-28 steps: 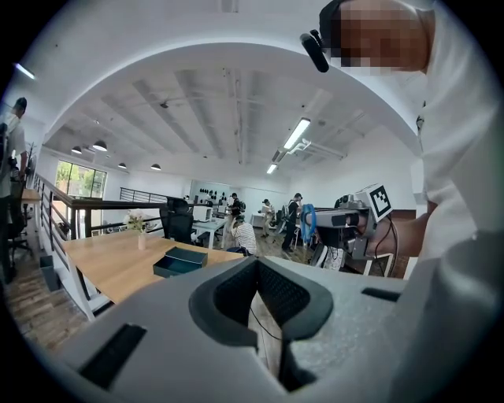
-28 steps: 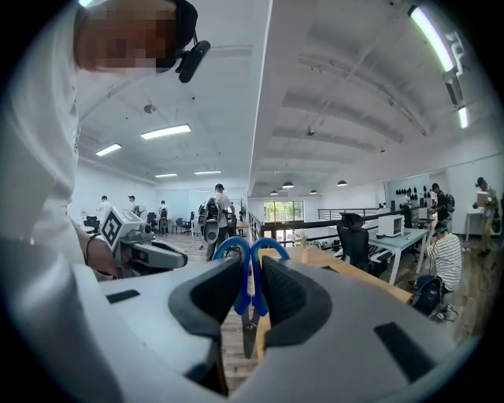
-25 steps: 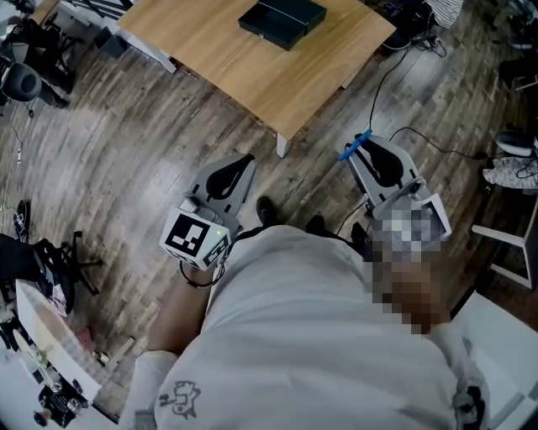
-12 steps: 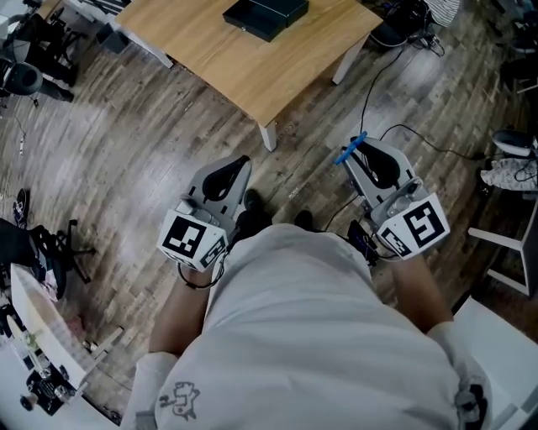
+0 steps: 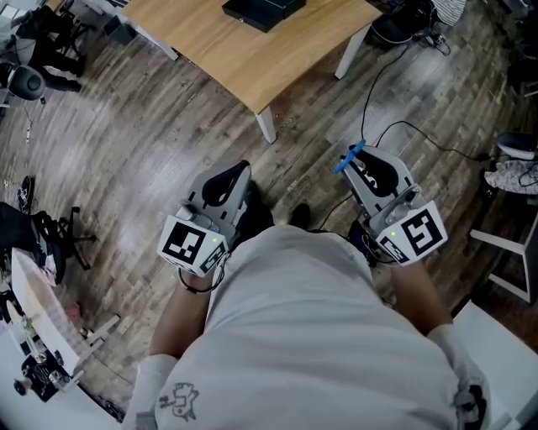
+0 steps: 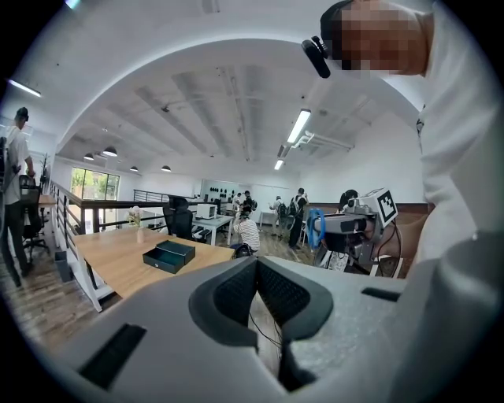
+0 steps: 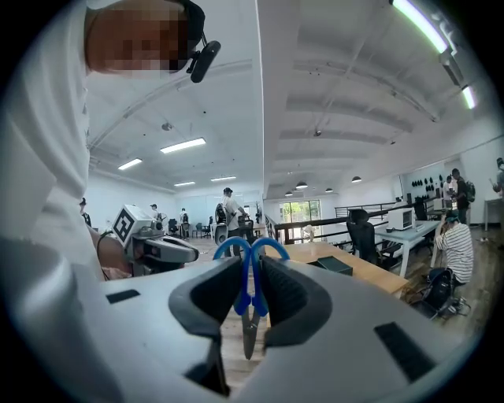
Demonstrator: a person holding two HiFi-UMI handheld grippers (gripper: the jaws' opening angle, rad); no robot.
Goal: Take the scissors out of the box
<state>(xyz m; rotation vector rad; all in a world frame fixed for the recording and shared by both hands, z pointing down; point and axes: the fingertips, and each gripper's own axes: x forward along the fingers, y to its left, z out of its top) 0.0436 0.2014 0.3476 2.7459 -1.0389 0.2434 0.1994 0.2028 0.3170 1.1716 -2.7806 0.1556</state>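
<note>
Backing off has carried the pale wooden table (image 5: 244,59) and its flat black box (image 5: 262,8) up the head view, the box lying well back from the table's near corner. Right gripper (image 7: 252,271) clamps the scissors (image 7: 250,295) between ribbed dark pads (image 7: 216,295); its own view shows blue plastic loops above grey blades, the head view only a blue sliver. Left gripper (image 6: 257,268) is closed on nothing; its view shows the box open-topped

table (image 5: 252,59): light wood, white legs | cable (image 5: 409,124): black, on plank floor (image 5: 126,151)
</note>
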